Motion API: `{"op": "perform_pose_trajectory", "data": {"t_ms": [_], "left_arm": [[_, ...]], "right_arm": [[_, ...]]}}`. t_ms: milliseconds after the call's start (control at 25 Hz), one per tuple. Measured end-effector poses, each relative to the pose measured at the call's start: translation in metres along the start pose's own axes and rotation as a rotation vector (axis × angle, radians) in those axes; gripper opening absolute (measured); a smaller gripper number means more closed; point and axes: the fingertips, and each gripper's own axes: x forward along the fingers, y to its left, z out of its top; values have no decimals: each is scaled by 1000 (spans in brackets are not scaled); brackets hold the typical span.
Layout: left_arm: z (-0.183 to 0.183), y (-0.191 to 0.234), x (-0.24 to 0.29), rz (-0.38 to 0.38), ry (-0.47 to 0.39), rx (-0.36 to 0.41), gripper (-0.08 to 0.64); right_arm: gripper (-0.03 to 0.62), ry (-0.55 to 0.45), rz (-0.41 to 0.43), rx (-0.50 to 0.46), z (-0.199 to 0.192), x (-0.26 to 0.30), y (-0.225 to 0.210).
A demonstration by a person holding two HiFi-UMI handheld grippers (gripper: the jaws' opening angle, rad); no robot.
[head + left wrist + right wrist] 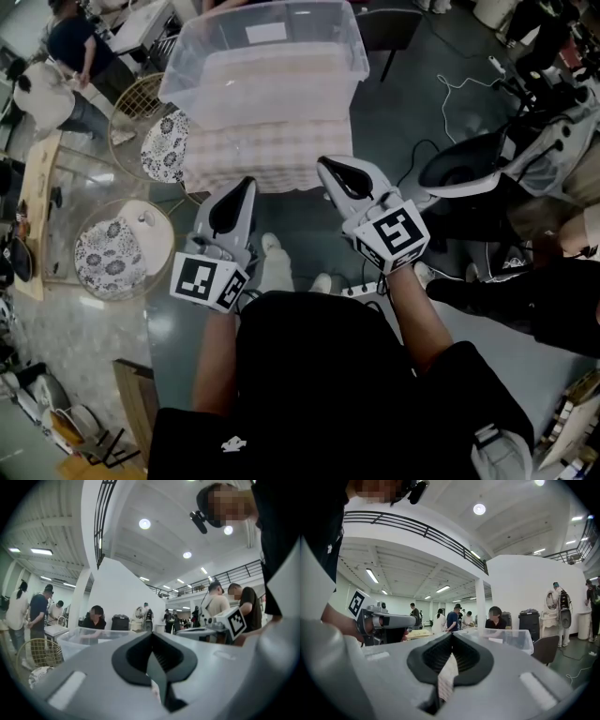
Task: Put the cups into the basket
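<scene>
Cups are nowhere in view; the clear plastic bin (262, 66) lies upper centre, equally ahead of my left gripper (247, 186) and right gripper (328, 169). Both pairs of jaws are closed on nothing.

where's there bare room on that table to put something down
The strip of checked tablecloth between the clear plastic bin and the near table edge is bare. The bin takes the rest of the tabletop; its inside looks bare too. Left of it, a wicker chair with a floral cushion crowds in.
</scene>
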Motion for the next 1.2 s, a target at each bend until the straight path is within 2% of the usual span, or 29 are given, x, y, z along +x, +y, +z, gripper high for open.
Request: {"op": "perform_pose_trajectory", "data": {"t_ms": [280, 800, 1200], "left_arm": [[-6, 24, 9, 19, -27, -12, 3], [2, 96, 42, 53, -51, -17, 3], [-1, 159, 73, 27, -33, -36, 3]], "right_arm": [[2, 34, -5, -7, -12, 22, -9], [2, 68, -20, 18, -16, 88, -36], [2, 95, -70, 39, -20, 146, -65]]}}
